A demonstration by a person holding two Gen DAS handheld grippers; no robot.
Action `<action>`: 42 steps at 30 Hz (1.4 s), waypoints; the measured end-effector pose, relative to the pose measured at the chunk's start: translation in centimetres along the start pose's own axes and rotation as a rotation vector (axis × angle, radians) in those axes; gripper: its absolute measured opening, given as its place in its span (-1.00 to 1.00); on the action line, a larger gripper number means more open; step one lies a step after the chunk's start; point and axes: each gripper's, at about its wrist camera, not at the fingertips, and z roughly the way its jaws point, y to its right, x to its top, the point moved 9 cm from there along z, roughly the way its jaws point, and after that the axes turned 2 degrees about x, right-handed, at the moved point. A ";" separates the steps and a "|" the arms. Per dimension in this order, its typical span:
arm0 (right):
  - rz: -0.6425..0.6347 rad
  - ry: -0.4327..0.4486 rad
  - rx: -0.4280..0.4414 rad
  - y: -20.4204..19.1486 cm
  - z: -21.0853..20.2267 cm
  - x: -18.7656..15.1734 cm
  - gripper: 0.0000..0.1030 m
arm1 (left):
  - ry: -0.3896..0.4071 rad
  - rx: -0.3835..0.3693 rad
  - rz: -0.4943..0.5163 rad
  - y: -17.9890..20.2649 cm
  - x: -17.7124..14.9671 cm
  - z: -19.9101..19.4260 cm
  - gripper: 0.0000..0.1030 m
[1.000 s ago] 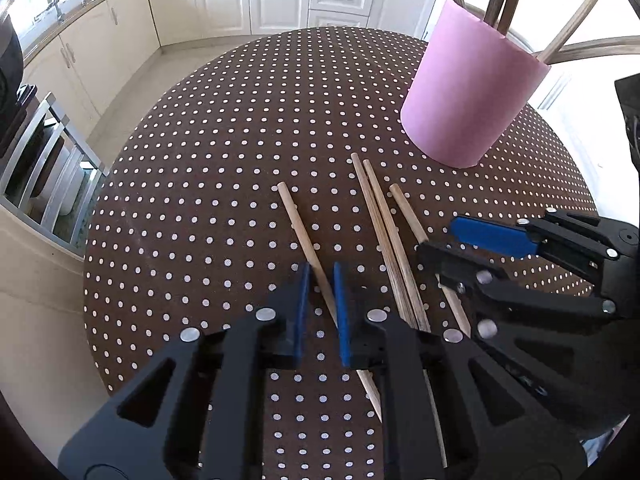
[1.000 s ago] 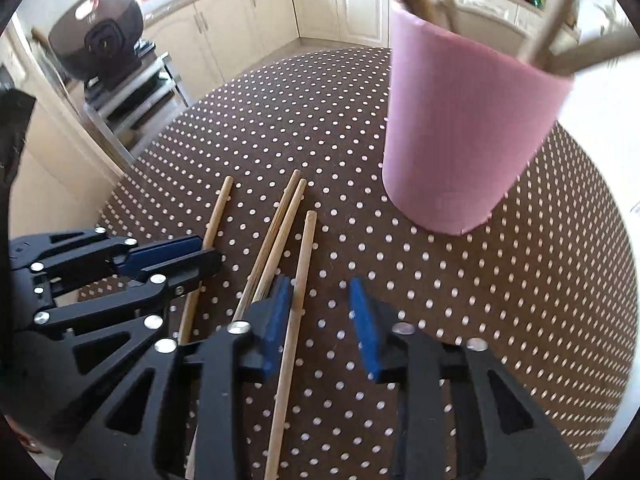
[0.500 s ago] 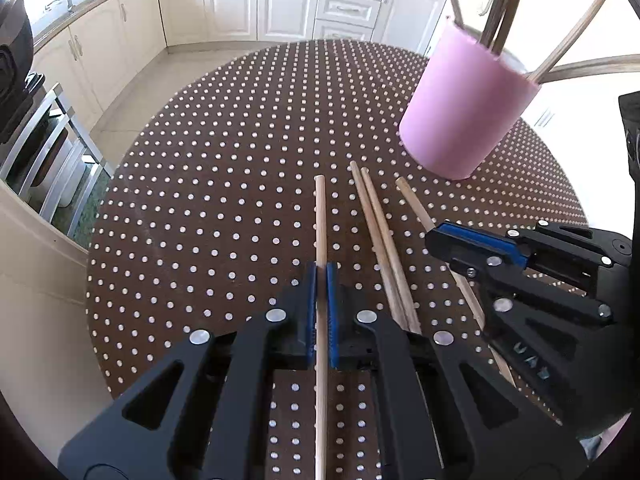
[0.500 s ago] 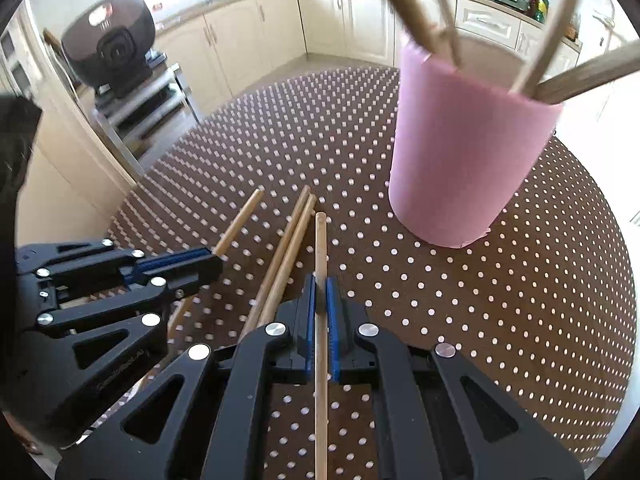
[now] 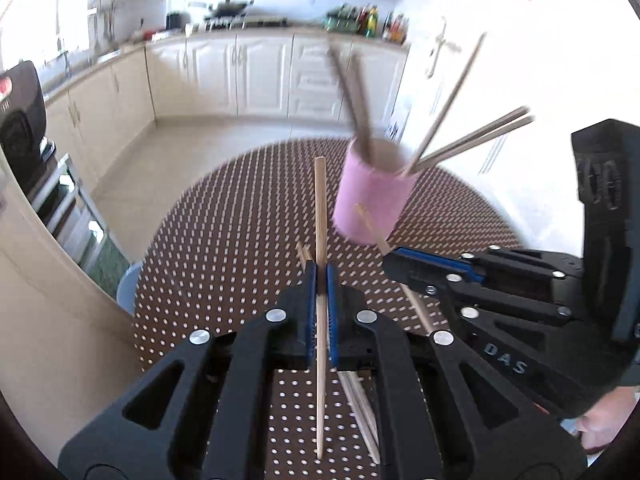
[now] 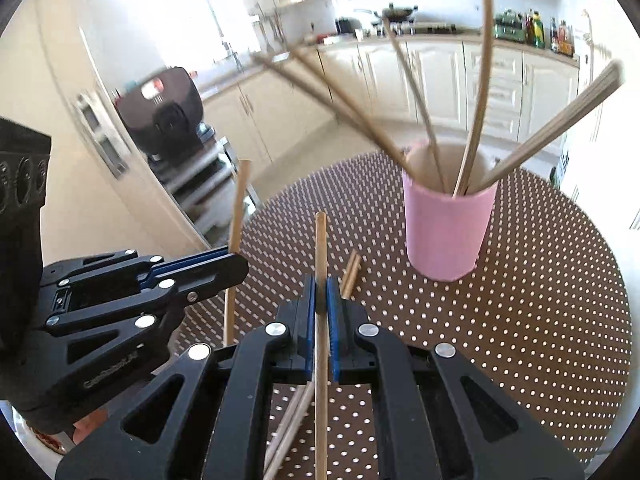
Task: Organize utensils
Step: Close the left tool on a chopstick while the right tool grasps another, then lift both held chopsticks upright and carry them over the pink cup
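Observation:
My left gripper (image 5: 321,276) is shut on a wooden chopstick (image 5: 320,200), which it holds lifted above the brown dotted table (image 5: 224,240). My right gripper (image 6: 321,292) is shut on another chopstick (image 6: 320,240), also raised. Each gripper shows in the other's view, the right gripper (image 5: 394,258) with its stick and the left gripper (image 6: 240,266) with its stick (image 6: 241,200). A pink cup (image 5: 372,208) (image 6: 444,232) with several chopsticks leaning in it stands ahead on the table. Two chopsticks (image 5: 360,404) (image 6: 350,272) lie side by side on the table under the grippers.
A black appliance (image 6: 168,112) sits on a metal rack left of the table. White kitchen cabinets (image 5: 260,76) line the far wall across open floor. The round table's edge (image 6: 616,320) curves close behind the cup. A hand (image 5: 600,420) shows under the right gripper.
Both grippers closed, each on one chopstick, and then rose with it off the table. The views tipped up towards the kitchen. Two chopsticks stayed lying on the table.

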 end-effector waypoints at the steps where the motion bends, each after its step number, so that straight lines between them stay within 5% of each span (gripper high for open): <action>1: -0.005 0.022 0.004 -0.3 -0.8 0.1 -0.91 | 0.015 -0.004 0.006 0.5 0.2 -0.8 -0.90; 26: -0.078 0.592 0.048 -2.6 -14.7 4.8 -0.91 | 0.358 0.064 0.104 5.7 3.1 -11.3 -0.90; 42: -0.063 0.886 -0.059 1.4 -19.1 10.3 -0.91 | 0.547 0.070 0.090 8.3 9.9 -12.4 -0.90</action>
